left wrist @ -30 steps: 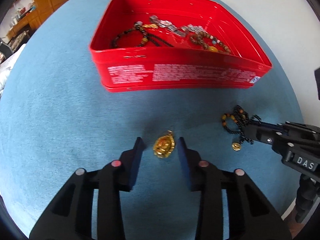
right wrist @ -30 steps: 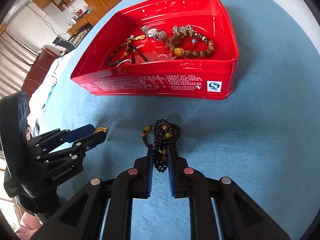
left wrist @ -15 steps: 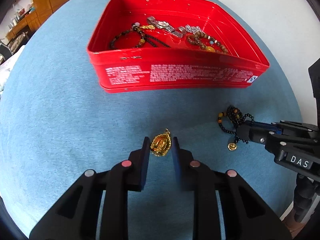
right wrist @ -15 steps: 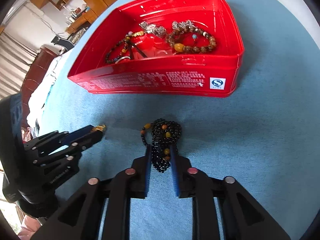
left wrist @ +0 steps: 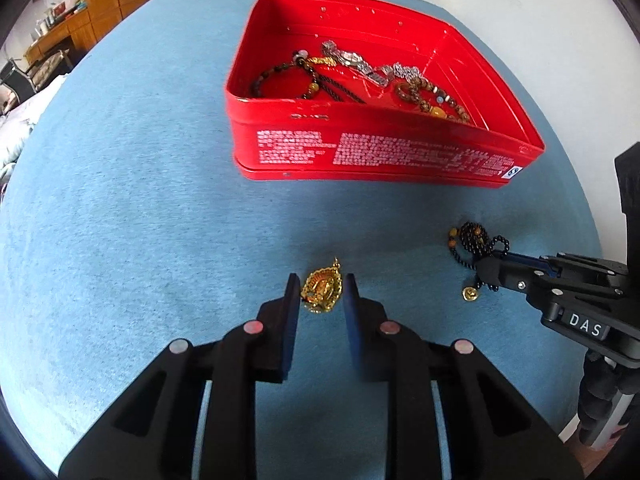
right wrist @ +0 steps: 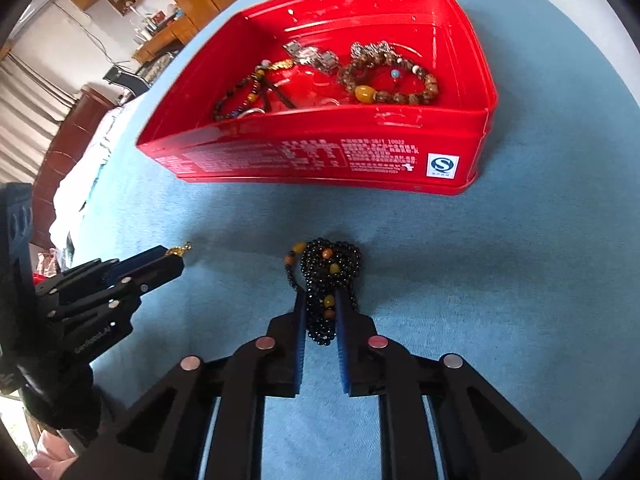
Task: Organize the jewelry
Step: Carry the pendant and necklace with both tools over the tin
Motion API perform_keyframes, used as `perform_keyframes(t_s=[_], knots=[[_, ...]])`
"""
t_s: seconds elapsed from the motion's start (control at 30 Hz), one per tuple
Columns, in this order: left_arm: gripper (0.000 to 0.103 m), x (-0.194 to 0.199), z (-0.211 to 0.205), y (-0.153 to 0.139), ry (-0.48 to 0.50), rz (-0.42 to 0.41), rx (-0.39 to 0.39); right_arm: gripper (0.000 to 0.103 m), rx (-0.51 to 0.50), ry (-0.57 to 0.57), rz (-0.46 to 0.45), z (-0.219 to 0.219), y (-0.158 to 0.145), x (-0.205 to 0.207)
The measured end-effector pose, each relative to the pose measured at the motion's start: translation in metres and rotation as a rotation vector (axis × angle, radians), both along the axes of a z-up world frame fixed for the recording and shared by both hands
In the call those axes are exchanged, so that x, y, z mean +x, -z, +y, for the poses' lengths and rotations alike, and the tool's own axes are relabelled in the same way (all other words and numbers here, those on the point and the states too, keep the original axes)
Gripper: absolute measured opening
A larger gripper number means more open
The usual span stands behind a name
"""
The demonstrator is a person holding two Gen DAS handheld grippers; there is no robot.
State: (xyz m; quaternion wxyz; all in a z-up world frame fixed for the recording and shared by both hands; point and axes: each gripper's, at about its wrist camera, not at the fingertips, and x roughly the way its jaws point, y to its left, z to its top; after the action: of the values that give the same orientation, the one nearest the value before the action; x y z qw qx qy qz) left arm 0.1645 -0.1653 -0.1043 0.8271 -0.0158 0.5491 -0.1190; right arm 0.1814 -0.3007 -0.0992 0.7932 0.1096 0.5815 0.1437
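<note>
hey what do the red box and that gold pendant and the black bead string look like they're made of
Red box: likely painted tin, glossy with sharp reflections, a rolled rim and printed text.
Gold pendant: gold-coloured metal, shiny embossed relief; real gold or plating can't be told.
Black bead string: polished round beads with amber-coloured ones; stone, glass or plastic unclear.

My left gripper [left wrist: 322, 280] is matte black plastic: two flat, blade-like fingers on angular, hollowed-out linkage arms, each arm capped with a round pinkish-silver pivot pin. My right gripper [right wrist: 320, 300] has the same build, with ribbed blue pads lining its fingers. Small silver screws dot its side, beside a white "DAS" label.
</note>
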Motion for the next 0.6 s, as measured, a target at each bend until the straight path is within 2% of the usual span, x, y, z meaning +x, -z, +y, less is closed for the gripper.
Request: perform_keyframes(t_s=[0.4,0.6], knots=[[0.02,-0.015,0.008,-0.036,-0.024,-0.083,-0.028,0.012,-0.026,-0.012,-0.125,-0.001,-0.056,-0.021],[0.02,-0.016,0.014,-0.064,-0.043,-0.141,-0.05,0.012,-0.032,-0.013,-0.201,-0.002,-0.092,-0.024]])
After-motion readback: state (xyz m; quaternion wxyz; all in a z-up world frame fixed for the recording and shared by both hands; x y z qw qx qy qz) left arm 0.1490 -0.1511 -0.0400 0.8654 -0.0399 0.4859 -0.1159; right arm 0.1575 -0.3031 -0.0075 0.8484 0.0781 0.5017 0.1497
